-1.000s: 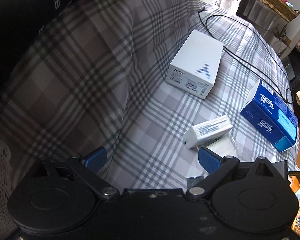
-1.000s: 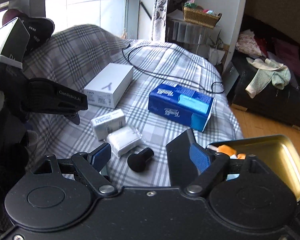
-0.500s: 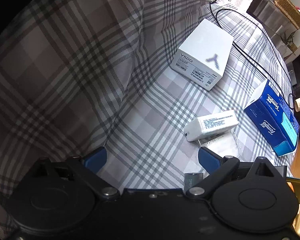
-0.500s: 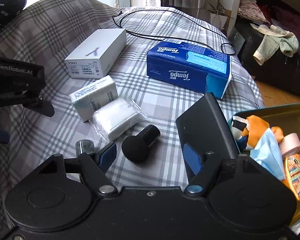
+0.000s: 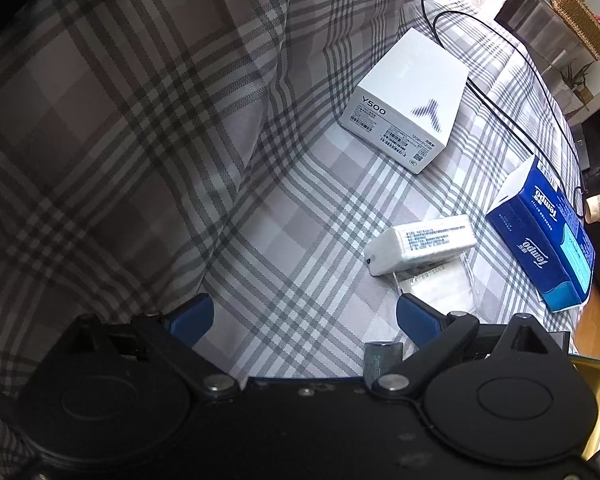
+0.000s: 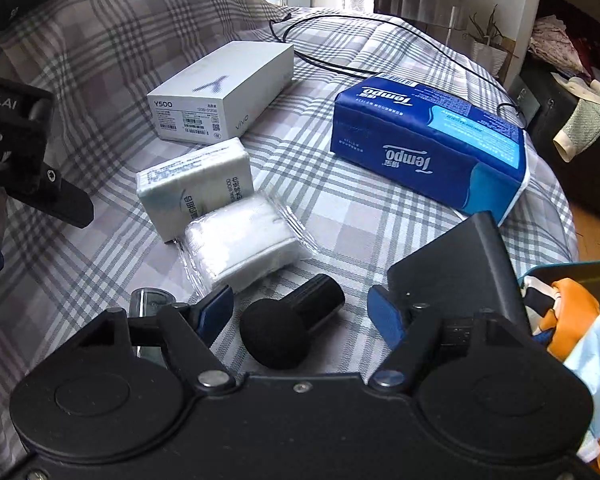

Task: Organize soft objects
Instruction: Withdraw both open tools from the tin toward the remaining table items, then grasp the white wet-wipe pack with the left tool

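Note:
A blue Tempo tissue pack [image 6: 428, 140] lies on the plaid bedcover [image 6: 100, 48]; it also shows in the left wrist view [image 5: 544, 232]. A small white tissue pack [image 6: 196, 188] and a clear bag of white cotton pads [image 6: 240, 240] lie side by side. A black foam-tipped microphone [image 6: 288, 326] lies between my right gripper's fingers. My right gripper [image 6: 300, 312] is open around it, low over the cover. My left gripper [image 5: 300, 316] is open and empty above the cover, near the white tissue pack [image 5: 420, 242].
A white Y500 phone box [image 6: 224, 92] and a black cable [image 6: 380, 24] lie further back. A black flat case [image 6: 460, 272] leans at a gold tray [image 6: 572, 266] holding soft items. A small metal cylinder [image 6: 148, 300] lies by the right gripper's left finger.
My right gripper has moved forward and down until the microphone sits between its fingers. My left gripper has shifted forward and lower over the cover. Both stay open.

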A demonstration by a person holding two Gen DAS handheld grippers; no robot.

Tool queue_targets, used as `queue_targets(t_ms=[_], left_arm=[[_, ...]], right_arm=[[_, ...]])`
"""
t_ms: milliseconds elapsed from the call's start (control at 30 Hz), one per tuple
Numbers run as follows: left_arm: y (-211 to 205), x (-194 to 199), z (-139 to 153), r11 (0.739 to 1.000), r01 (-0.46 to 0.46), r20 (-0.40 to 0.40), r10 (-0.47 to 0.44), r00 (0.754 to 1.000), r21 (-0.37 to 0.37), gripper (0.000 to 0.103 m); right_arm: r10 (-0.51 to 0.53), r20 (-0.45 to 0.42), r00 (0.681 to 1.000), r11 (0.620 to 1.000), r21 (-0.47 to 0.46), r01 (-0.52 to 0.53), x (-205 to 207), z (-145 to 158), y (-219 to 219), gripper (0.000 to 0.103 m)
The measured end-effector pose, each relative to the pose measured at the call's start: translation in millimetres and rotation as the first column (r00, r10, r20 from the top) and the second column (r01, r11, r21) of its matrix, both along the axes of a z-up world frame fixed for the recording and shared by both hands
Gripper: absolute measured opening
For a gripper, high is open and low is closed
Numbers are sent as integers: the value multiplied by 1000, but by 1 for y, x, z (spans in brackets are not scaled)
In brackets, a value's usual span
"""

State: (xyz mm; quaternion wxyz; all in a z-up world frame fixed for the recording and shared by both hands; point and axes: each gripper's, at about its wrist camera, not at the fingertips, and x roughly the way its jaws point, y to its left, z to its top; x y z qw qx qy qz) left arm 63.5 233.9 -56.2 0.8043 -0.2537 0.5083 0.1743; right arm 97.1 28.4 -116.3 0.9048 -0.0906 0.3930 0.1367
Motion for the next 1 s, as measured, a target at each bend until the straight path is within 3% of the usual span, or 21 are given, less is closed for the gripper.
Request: queue_targets(t_ms=[100, 133, 367, 633, 1000], left_arm=[[0, -1, 0, 1000, -2, 1, 2, 1000, 2, 98], [0, -1, 1, 1000, -1, 2, 1, 1000, 7, 98], [4, -2, -2, 1000, -9, -7, 10, 1000, 28, 98], [2, -3, -4, 998, -4, -19, 5, 1000, 64, 98], [-9, 1, -19, 998, 51, -60, -49, 997, 43, 98]], right_arm=[[41, 14, 999, 999, -12, -41, 0, -3, 2, 67], [49, -1, 999, 999, -2, -49, 1, -5, 2, 57], [21, -32, 999, 998, 57, -19, -7, 2, -1, 40], [-22, -99, 995, 998, 56, 27, -29, 7, -12, 38], [-76, -96, 992, 993, 78, 84, -82, 35, -18, 38]])
